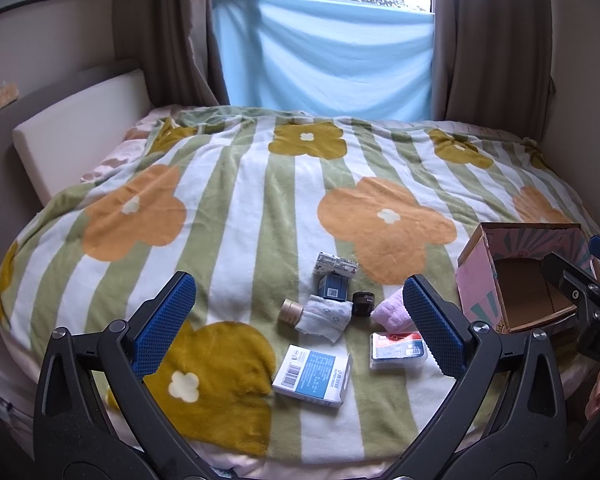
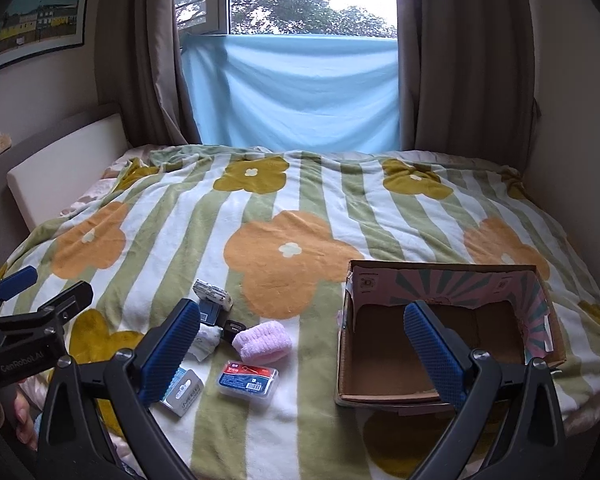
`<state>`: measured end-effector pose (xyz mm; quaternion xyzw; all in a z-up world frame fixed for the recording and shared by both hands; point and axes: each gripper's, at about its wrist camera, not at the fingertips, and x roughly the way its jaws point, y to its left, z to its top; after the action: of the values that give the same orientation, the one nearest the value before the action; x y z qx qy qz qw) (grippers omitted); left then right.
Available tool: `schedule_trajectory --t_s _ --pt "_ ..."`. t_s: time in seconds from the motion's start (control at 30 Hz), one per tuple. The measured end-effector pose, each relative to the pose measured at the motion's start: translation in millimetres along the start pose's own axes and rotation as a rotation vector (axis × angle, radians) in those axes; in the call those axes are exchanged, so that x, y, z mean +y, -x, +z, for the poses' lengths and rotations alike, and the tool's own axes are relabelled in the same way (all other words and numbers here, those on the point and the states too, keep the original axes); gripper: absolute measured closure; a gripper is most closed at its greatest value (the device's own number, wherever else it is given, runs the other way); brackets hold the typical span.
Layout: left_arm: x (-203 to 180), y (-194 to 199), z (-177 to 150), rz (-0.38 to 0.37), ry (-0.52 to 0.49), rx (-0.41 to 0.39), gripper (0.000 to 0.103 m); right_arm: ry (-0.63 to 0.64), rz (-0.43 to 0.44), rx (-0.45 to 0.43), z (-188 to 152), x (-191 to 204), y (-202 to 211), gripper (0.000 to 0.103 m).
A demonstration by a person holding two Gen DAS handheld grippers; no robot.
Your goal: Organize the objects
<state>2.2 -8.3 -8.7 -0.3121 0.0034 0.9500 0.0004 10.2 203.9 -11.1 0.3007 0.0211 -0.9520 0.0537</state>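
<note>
Small items lie clustered on the flowered blanket (image 1: 260, 208): a white-and-blue box (image 1: 312, 374), a clear plastic case with a red label (image 1: 398, 350), a pink towel roll (image 1: 392, 314), a tape roll (image 1: 291, 311), a crumpled cloth (image 1: 324, 316), a black jar (image 1: 363, 303), a dark blue box (image 1: 333, 286) and a patterned packet (image 1: 336, 266). An empty cardboard box (image 2: 440, 344) stands to their right. My left gripper (image 1: 298, 320) hovers open over the cluster. My right gripper (image 2: 300, 354) is open, between the plastic case (image 2: 247, 378) and the cardboard box.
The bed fills the room between a padded headboard (image 1: 80, 136) on the left and curtains (image 1: 492, 40) around a window with blue cloth (image 1: 324, 52). A person's hand (image 2: 22, 412) shows at the lower left of the right wrist view. The left gripper's body (image 2: 28, 320) sits beside it.
</note>
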Motion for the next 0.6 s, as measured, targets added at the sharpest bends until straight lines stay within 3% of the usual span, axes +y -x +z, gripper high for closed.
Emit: schedule_trajectory --t_s 0.6 --pt "1.7 1.0 -0.2 0.006 0.001 0.000 0.000 0.006 0.025 -0.036 0.4 3.0 7.1 0.001"
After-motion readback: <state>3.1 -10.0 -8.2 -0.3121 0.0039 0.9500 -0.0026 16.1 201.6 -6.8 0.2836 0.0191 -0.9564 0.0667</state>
